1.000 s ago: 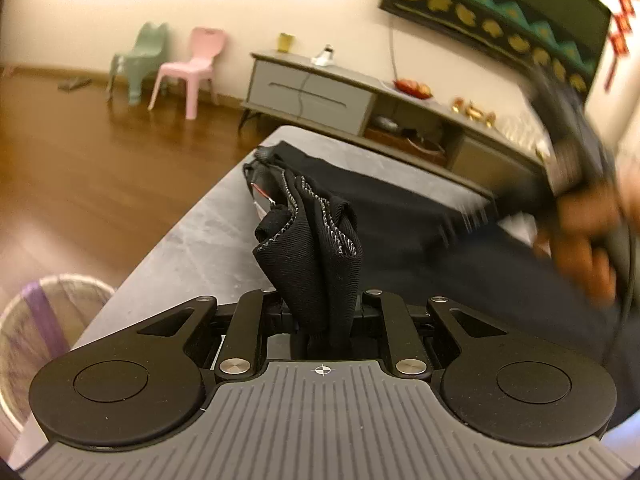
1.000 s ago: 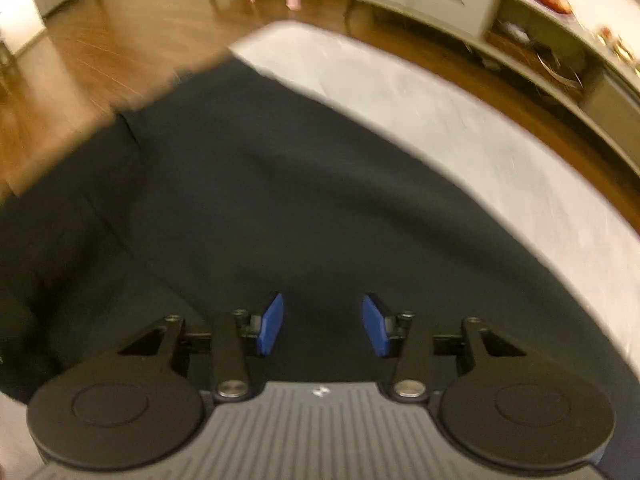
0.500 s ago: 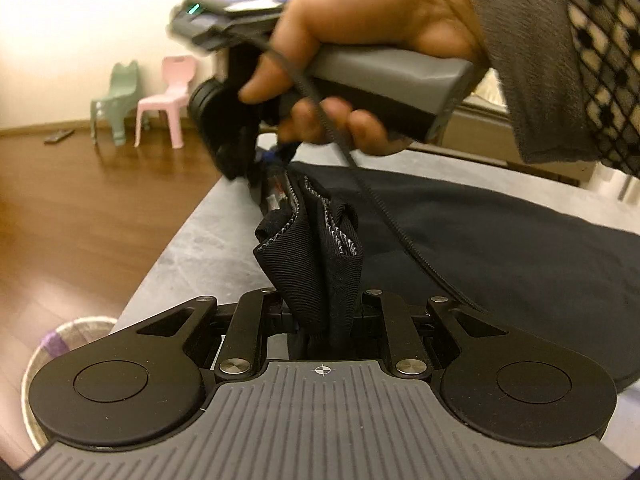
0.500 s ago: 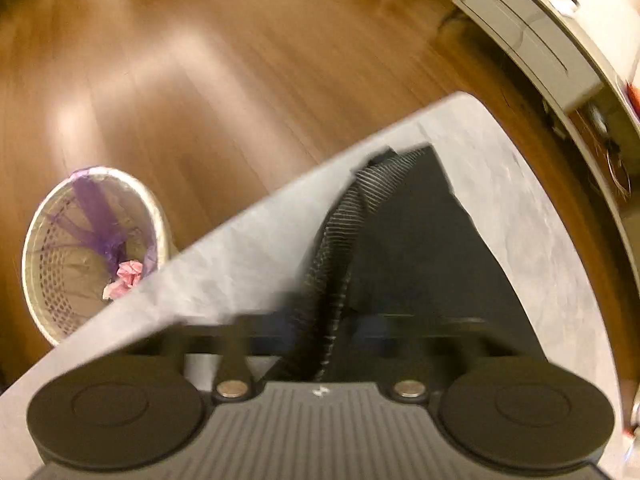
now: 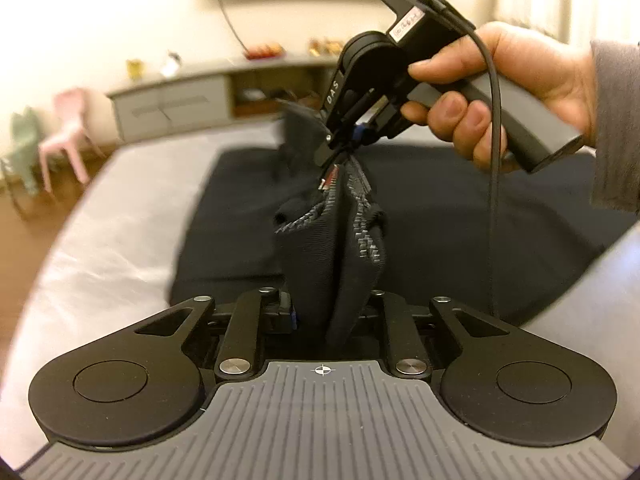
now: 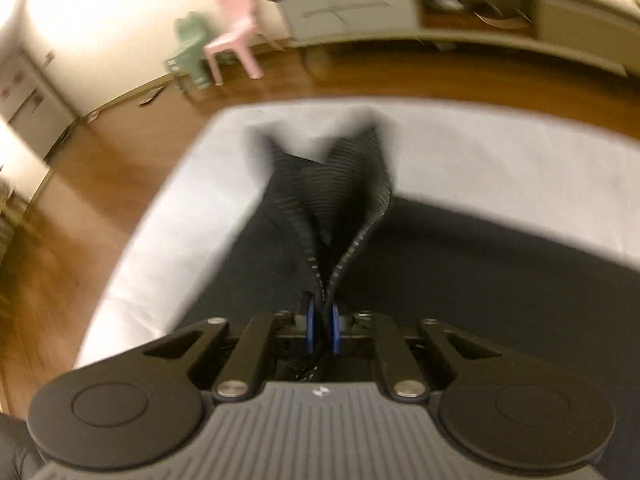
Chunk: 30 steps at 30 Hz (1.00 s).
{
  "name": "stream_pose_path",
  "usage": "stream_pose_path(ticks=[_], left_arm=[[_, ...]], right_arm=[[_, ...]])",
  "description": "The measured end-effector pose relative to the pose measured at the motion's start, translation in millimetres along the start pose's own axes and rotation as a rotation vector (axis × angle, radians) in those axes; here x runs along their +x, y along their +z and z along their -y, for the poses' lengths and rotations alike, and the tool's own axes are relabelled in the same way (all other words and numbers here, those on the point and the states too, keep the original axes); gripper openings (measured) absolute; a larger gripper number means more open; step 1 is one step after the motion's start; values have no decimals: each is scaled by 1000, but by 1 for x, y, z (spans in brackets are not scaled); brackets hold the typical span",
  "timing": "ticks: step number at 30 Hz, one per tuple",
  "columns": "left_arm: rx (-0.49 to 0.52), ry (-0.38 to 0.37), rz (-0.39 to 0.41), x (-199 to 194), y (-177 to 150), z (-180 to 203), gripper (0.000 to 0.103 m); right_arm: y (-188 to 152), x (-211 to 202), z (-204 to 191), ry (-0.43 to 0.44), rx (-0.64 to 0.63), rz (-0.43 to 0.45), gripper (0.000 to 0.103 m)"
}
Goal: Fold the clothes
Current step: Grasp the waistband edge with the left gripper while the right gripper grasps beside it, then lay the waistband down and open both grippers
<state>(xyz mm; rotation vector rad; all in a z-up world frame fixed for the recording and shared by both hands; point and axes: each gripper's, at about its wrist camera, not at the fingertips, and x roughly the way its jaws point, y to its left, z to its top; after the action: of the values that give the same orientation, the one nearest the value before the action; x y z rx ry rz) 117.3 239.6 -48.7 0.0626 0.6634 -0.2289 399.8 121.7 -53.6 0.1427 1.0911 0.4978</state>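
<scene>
Clenched on a bunched fold of the black garment (image 5: 332, 264), the left tool (image 5: 328, 312) is seen nearest in its own view, the cloth being drawn up between its fingers; just beyond, the same bunch is gripped at its upper end by the right tool (image 5: 344, 148), which is held in the right hand (image 5: 504, 84), a black cable (image 5: 494, 184) being hung down from it; the rest of the garment is spread flat on the grey worktop (image 5: 120, 216) behind and below the raised part. From the right wrist view, the right tool (image 6: 322, 326) is shown closed on the ribbed edge of the garment (image 6: 332, 184), its blue pads (image 6: 309, 326) being pressed against the fabric; two ribbed strips are fanned out from the grip over the worktop (image 6: 168, 240); further off, a wooden floor (image 6: 60, 220), a pink chair (image 6: 236, 36), a green chair (image 6: 192, 48) and a low grey cabinet (image 6: 400, 4) against the wall are blurred.
</scene>
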Motion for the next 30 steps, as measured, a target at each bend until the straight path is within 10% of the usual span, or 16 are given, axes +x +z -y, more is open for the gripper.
stream_pose_path(ticks=[6, 11, 15, 23, 25, 30], left_arm=[[-85, -290, 30, -21, 2, -51, 33], [-326, -304, 114, -37, 9, -127, 28], [-324, -472, 104, -30, 9, -127, 29], [-176, -289, -20, 2, 11, -88, 30], [-197, -280, -40, 10, 6, -90, 29], [-174, -277, -66, 12, -5, -85, 31]], right_arm=[[-17, 23, 43, 7, 50, 25, 10], [-17, 22, 40, -61, -37, 66, 7], [-18, 12, 35, -94, -47, 102, 4], [-40, -19, 54, 88, 166, 107, 32], [-45, -15, 47, 79, 156, 102, 50], [-32, 2, 39, 2, 153, 161, 54]])
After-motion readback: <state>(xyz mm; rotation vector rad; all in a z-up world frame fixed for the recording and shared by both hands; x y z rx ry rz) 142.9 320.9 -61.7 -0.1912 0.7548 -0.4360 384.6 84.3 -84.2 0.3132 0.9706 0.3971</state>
